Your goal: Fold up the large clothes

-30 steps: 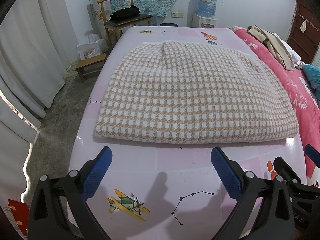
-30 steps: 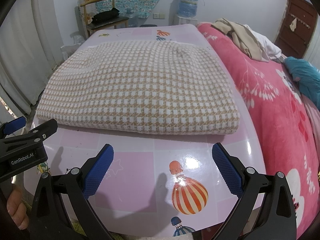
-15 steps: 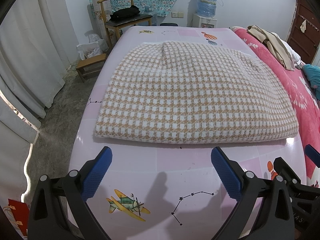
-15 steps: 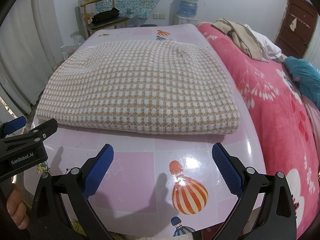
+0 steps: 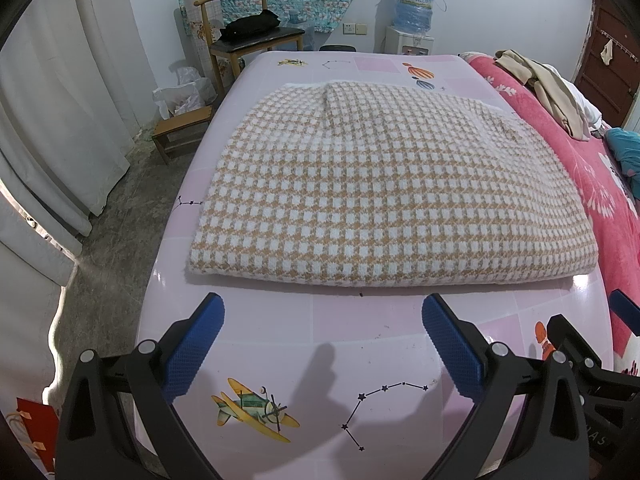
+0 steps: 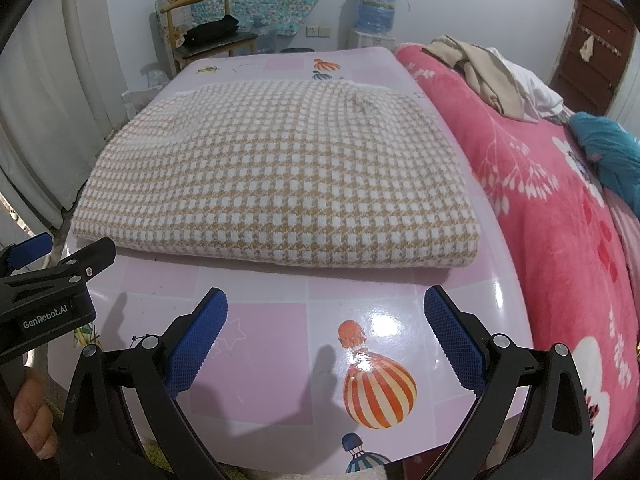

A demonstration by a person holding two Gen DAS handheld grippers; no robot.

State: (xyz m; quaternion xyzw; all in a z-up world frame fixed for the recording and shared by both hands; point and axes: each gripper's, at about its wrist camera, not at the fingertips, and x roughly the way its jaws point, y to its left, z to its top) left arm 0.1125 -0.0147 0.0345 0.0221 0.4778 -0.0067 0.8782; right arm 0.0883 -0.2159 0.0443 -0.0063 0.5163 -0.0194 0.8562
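A tan and white checked knit garment (image 5: pixel 384 184) (image 6: pixel 280 176) lies folded into a flat rectangle in the middle of the pink table (image 5: pixel 320 344) (image 6: pixel 264 344). Its thick folded edge faces me. My left gripper (image 5: pixel 323 312) hovers open over the bare near strip of the table, a little short of that edge, with nothing between its blue pads. To the right, my right gripper (image 6: pixel 326 306) stands open in the same way, near the garment's front right corner. The left gripper's body (image 6: pixel 44 296) shows at the left edge of the right wrist view.
A bed with a pink blanket (image 6: pixel 560 208) runs along the table's right side, with beige clothes (image 6: pixel 480 72) and a teal item (image 6: pixel 608 148) on it. A wooden chair (image 5: pixel 248 36), a low stool (image 5: pixel 180 132) and white curtains (image 5: pixel 48 120) stand at the left. A water dispenser (image 5: pixel 412 20) is at the back wall.
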